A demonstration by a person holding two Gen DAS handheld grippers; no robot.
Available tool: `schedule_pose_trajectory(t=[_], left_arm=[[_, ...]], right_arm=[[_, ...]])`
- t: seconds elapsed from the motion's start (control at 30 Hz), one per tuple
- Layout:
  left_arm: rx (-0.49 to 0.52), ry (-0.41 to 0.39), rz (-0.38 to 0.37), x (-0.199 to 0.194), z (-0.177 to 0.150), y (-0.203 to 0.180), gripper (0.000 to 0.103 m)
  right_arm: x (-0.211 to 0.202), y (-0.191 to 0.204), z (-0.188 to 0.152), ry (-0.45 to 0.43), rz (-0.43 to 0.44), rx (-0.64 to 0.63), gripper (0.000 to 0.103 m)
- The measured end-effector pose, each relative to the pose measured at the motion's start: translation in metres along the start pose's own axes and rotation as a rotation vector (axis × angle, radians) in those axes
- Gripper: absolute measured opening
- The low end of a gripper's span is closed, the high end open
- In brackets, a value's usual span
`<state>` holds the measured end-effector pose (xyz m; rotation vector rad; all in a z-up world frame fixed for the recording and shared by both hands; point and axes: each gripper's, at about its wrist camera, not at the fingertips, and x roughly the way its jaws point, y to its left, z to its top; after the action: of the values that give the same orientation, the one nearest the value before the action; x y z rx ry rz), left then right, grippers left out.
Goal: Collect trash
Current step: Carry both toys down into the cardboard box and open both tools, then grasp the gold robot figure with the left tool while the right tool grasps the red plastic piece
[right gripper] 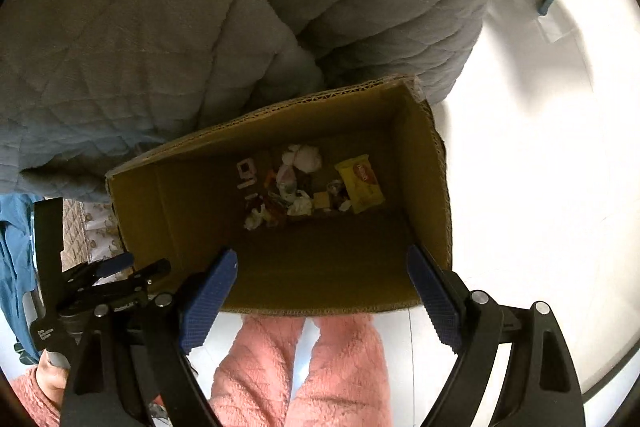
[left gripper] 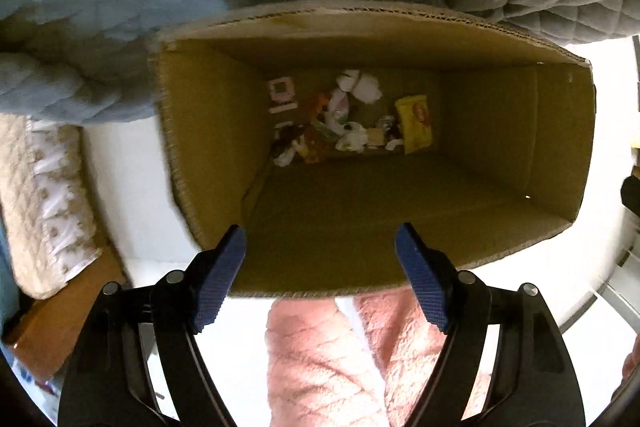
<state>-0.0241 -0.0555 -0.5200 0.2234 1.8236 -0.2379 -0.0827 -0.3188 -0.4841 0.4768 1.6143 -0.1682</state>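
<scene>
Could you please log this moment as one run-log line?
left gripper: open, empty | right gripper: open, empty | cardboard box: wrappers and tissues inside

A cardboard box (right gripper: 424, 163) is set on the white floor (right gripper: 540, 147) at frame centre, against a grey quilt (right gripper: 160, 27).

Floor (right gripper: 520, 147) blown out, box (left gripper: 360, 227) interior dim, fisheye warp.

Brown cardboard box (left gripper: 208, 131), corrugated edge showing. Inside it a yellow packet (left gripper: 414, 123) with a red logo, plus white crumpled tissues (left gripper: 360, 87). Quilt (right gripper: 160, 27) behind is grey with diamond stitching. Tongs (right gripper: 320, 291) are black with textured blue pads (right gripper: 208, 303). Fuzzy pink trousers (right gripper: 300, 375), white floor (right gripper: 540, 167).
</scene>
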Motion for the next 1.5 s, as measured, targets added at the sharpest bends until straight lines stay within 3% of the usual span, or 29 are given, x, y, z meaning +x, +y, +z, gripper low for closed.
schedule_pose_trajectory(t=[0.1, 0.27, 0.37, 0.53, 0.6, 0.7, 0.87, 0.97, 1.1, 1.27, 1.33, 1.5], left_arm=[[-0.003, -0.027, 0.001, -0.030, -0.006, -0.001, 0.076], [0.033, -0.119, 0.027, -0.111, -0.028, 0.002, 0.076], [0.047, -0.187, 0.025, -0.170, -0.048, 0.009, 0.076], [0.068, -0.329, -0.029, -0.256, -0.078, 0.024, 0.082], [0.068, -0.390, -0.016, -0.277, -0.086, 0.028, 0.083], [0.045, -0.450, 0.003, -0.298, -0.090, 0.037, 0.083], [-0.001, -0.492, -0.001, -0.313, -0.097, 0.054, 0.083], [-0.033, -0.494, 0.008, -0.316, -0.102, 0.064, 0.083], [-0.073, -0.492, 0.001, -0.318, -0.106, 0.079, 0.083], [-0.103, -0.508, -0.016, -0.325, -0.101, 0.091, 0.083], [-0.112, -0.527, -0.026, -0.333, -0.092, 0.095, 0.083], [-0.108, -0.566, -0.015, -0.361, -0.054, 0.100, 0.083]], right_arm=[[-0.023, 0.011, -0.006, -0.012, 0.037, 0.002, 0.085], [-0.098, 0.044, -0.022, -0.054, 0.086, -0.100, 0.085], [-0.158, 0.068, -0.031, -0.126, 0.135, -0.163, 0.085], [-0.261, 0.116, -0.028, -0.392, 0.156, -0.305, 0.089], [-0.282, 0.139, -0.015, -0.497, 0.097, -0.367, 0.089], [-0.291, 0.167, 0.012, -0.575, 0.045, -0.418, 0.089], [-0.272, 0.202, 0.067, -0.523, 0.012, -0.424, 0.078], [-0.257, 0.216, 0.083, -0.485, -0.013, -0.426, 0.065], [-0.252, 0.222, 0.093, -0.458, -0.006, -0.449, 0.023], [-0.270, 0.204, 0.080, -0.441, 0.125, -0.370, 0.022], [-0.282, 0.191, 0.070, -0.446, 0.203, -0.328, 0.022], [-0.305, 0.163, 0.051, -0.471, 0.279, -0.251, 0.022]])
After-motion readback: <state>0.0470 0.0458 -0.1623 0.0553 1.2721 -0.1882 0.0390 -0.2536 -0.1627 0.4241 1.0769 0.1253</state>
